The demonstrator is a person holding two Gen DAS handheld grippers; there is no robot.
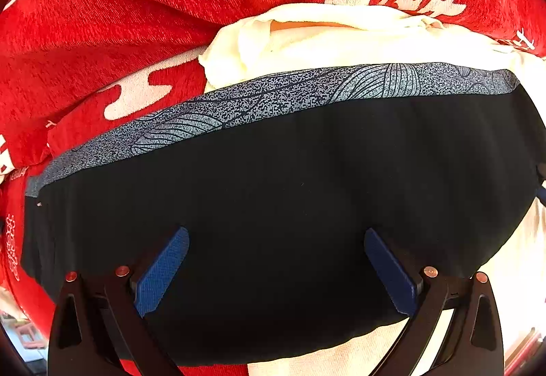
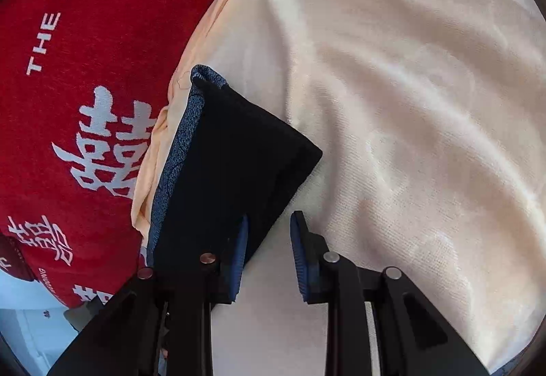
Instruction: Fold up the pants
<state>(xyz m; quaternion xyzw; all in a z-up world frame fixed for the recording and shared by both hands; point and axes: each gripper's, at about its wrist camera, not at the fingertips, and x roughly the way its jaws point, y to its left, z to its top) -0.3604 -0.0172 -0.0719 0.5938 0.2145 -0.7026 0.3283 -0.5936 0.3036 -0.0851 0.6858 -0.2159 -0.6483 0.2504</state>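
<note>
The black pants (image 1: 290,198) lie folded into a compact block with a grey patterned waistband (image 1: 259,99) along the far edge. My left gripper (image 1: 276,239) is open, its blue pads (image 1: 163,270) spread wide just above the black cloth. In the right wrist view the same folded pants (image 2: 235,157) lie left of centre on a cream towel (image 2: 409,102). My right gripper (image 2: 268,222) is open and empty, its left pad (image 2: 240,253) over the pants' near edge, its right pad over the towel.
A red blanket with white lettering (image 1: 119,17) (image 2: 85,68) covers the surface behind and left of the pants. The cream towel (image 1: 324,38) lies under and beyond the pants and stretches far to the right.
</note>
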